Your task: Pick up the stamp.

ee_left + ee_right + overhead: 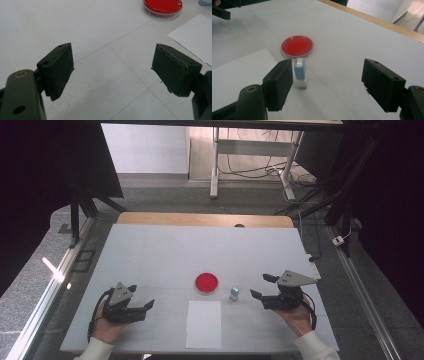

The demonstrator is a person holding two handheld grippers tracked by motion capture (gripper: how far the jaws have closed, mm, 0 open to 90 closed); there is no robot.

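Holding both tongs wide open and empty over the tabletop [150,250], I see from above my left tongs [141,296], right tongs [263,286], dish [206,282], stamp [234,293] and paper [203,324]. My left gripper view looks toward the dish [162,7]. My right gripper view finds the stamp [300,73] upright just beside one jaw, the dish [297,46] beyond.
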